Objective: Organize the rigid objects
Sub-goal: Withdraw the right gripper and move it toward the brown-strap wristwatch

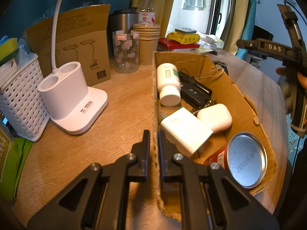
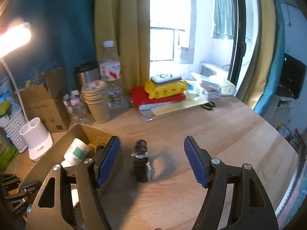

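Lying between wide-apart right tongs (image 2: 151,161), dark watch (image 2: 141,163); left tongs (image 1: 153,145) clamped on box wall (image 1: 154,95).

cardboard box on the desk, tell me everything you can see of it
The cardboard box is a shallow open brown tray with torn, ragged walls, resting on the wooden desk. The left gripper is shut on its near-left wall. Inside lie a white pill bottle, a black device, two white cases and a red can on its side.

Wooden table (image 2: 220,134) under cardboard box (image 1: 226,82)
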Demonstrator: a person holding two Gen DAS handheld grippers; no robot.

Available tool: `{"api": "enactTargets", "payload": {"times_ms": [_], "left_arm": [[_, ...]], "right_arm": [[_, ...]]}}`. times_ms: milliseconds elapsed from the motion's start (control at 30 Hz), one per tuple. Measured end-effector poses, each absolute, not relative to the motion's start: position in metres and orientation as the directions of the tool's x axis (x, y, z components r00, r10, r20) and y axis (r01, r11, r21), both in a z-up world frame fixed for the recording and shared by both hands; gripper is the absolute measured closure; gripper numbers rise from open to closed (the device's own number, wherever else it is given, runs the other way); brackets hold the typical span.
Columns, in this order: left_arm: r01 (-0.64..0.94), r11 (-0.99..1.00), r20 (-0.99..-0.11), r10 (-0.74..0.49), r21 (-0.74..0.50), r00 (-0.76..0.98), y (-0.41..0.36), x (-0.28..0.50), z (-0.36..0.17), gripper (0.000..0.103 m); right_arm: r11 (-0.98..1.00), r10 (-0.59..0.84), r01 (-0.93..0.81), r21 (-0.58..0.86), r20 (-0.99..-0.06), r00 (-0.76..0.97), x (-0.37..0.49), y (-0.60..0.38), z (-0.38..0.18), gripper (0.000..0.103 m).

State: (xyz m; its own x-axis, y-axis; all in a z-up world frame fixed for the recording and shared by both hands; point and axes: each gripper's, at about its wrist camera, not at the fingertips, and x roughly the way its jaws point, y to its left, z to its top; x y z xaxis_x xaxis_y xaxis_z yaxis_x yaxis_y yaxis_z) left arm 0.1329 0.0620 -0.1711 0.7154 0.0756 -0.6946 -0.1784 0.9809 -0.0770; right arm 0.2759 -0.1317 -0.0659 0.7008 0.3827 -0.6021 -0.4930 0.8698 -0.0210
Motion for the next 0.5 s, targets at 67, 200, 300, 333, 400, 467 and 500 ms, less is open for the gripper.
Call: {"api": "enactTargets", "payload": {"times_ms": [67, 200, 300, 333, 400, 467, 500], "left_arm": [[-0.178, 0.981, -0.695, 0.075, -0.077, 0.715, 0.062, 0.133, -0.171, 0.093], [-0.178, 0.981, -0.695, 0.075, -0.078, 0.715, 0.062, 0.133, -0.171, 0.093], [-0.178, 0.981, -0.695, 0.075, -0.077, 0.715, 0.062, 0.133, -0.171, 0.093], [-0.178, 0.981, -0.695, 0.075, -0.078, 0.715, 0.062, 0.133, -0.171, 0.093], [-0.178, 0.981, -0.695, 0.076, -0.077, 0.715, 0.062, 0.133, -0.171, 0.093], [-0.178, 0.981, -0.695, 0.075, -0.077, 0.715, 0.062, 0.133, -0.171, 0.093], [-0.178, 0.981, -0.695, 0.076, -0.077, 0.715, 0.062, 0.133, -0.171, 0.093]], "right_arm": [[0.869, 0.373, -0.493, -0.027, -0.619, 0.691, 0.279, -0.132, -0.074, 0.03], [0.868, 0.36, -0.495, -0.034, -0.643, 0.676, 0.283, -0.13, -0.087, 0.03], [0.868, 0.352, -0.495, -0.039, -0.656, 0.668, 0.285, -0.13, -0.093, 0.03], [0.867, 0.354, -0.498, -0.035, -0.66, 0.663, 0.286, -0.129, -0.095, 0.03], [0.866, 0.35, -0.499, -0.037, -0.667, 0.658, 0.287, -0.129, -0.098, 0.03], [0.862, 0.353, -0.506, -0.036, -0.673, 0.65, 0.287, -0.128, -0.101, 0.03], [0.859, 0.356, -0.512, -0.035, -0.677, 0.644, 0.287, -0.127, -0.102, 0.03]]}}
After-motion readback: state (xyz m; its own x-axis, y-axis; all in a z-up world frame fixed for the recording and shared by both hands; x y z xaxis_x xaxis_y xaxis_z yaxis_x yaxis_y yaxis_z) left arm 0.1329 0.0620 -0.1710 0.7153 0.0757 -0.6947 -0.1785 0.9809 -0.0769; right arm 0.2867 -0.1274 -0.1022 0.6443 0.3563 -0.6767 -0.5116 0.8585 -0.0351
